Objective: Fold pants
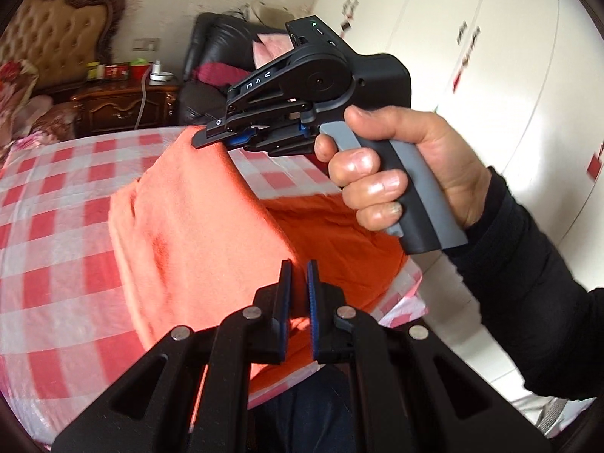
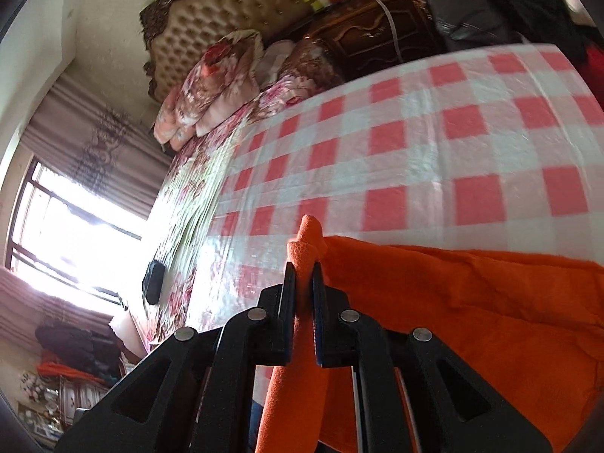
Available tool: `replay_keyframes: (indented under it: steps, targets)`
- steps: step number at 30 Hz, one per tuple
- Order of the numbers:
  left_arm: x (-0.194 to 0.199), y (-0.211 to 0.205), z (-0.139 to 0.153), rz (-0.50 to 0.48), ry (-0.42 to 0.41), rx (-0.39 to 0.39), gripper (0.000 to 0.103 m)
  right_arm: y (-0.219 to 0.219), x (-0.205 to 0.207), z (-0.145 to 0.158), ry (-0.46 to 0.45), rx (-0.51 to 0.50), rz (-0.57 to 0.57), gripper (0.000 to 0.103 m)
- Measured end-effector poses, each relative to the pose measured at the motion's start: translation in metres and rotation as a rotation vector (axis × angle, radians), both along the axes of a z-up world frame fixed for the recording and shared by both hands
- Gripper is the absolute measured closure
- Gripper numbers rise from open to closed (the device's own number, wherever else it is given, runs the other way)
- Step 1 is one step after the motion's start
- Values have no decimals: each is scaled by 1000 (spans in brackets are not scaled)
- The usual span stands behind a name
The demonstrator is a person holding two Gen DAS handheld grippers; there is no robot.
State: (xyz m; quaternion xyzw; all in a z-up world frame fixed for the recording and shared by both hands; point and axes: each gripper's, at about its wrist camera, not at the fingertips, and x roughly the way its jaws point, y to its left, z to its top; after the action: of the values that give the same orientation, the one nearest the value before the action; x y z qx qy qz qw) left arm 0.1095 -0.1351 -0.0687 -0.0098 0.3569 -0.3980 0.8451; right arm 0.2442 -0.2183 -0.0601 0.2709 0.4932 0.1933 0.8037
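Free room: I see bare checked bed (image 2: 434, 143) beyond the orange pants (image 1: 196, 226). Obstacles: pillows (image 2: 211, 83) and headboard (image 2: 226, 11) at far end, nightstand (image 1: 124, 105) beside, my right hand-held gripper (image 1: 222, 137) near the left.

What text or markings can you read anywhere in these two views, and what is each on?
"U A C", roughly, with the strokes partly unclear: on the arm of the right gripper.
Red and black marks on the wardrobe: too blurred to read.
Labels on the jars on the nightstand: too small to read.
Right wrist view: nothing readable.
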Motion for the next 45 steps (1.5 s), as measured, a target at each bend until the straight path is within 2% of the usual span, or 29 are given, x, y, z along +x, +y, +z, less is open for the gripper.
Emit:
replay_keyframes:
  steps: [4, 9, 11, 12, 15, 17, 22, 25, 27, 28, 29, 30, 31, 32, 33, 34, 35, 36, 39, 42, 45]
  targets:
    - [-7, -41, -35, -22, -28, 85, 95, -47, -9, -41, 49, 41, -51, 95]
    - [-12, -78, -83, -19, -27, 202, 95, -70, -9, -96, 135, 55, -72, 94]
    - [-14, -85, -92, -16, -48, 232, 95, -74, -10, -106, 154, 70, -82, 83]
    - [-17, -88, -92, -15, -70, 249, 95, -76, -11, -108, 160, 76, -88, 82]
    - [-20, -89, -89, -1, -104, 271, 95, -83, -22, -100, 141, 89, -103, 67]
    - [-22, -87, -84, 12, -122, 267, 95, -81, -34, -90, 118, 87, -101, 45]
    - [-19, -78, -69, 38, -135, 235, 95, -60, -56, -83, 148, 73, -28, 45]
    - [-24, -77, -64, 40, -156, 232, 95, -40, -58, -87, 185, 29, 12, 45]
    - [-27, -77, -63, 40, -169, 234, 95, -26, -59, -88, 185, 34, 51, 45]
    - [-28, -77, -62, 46, -181, 236, 95, -16, -59, -89, 178, 25, 64, 54]
    - [-29, -76, -62, 52, -194, 235, 95, -11, -60, -89, 165, 2, 68, 82]
    - [-30, -75, -62, 60, -206, 234, 95, -7, -60, -91, 159, -26, 70, 95]
    - [-32, -74, -63, 65, -207, 233, 95, -5, -60, -93, 156, -26, 59, 96]
    - [-31, -71, -63, 67, -202, 228, 91, -6, -59, -95, 152, -11, 51, 96]
    - [-33, -66, -63, 66, -209, 222, 71, -7, -60, -95, 151, 0, 45, 96]
    - [-37, -58, -62, 82, -249, 232, 49, -10, -60, -94, 150, 7, 36, 96]
    - [-44, -47, -61, 112, -314, 241, 18, -14, -60, -92, 150, 29, 22, 96]
    - [-52, -36, -62, 144, -377, 256, 17, -17, -59, -89, 150, 48, 14, 96]
    - [-78, -15, -83, 154, -520, 402, 17, -23, -58, -74, 126, 52, 3, 96]
    - [-89, -7, -99, 148, -519, 452, 17, -17, -53, -60, 111, 53, 1, 96]
    - [-95, -17, -98, 183, -582, 471, 17, -16, -54, -52, 105, 49, -1, 96]
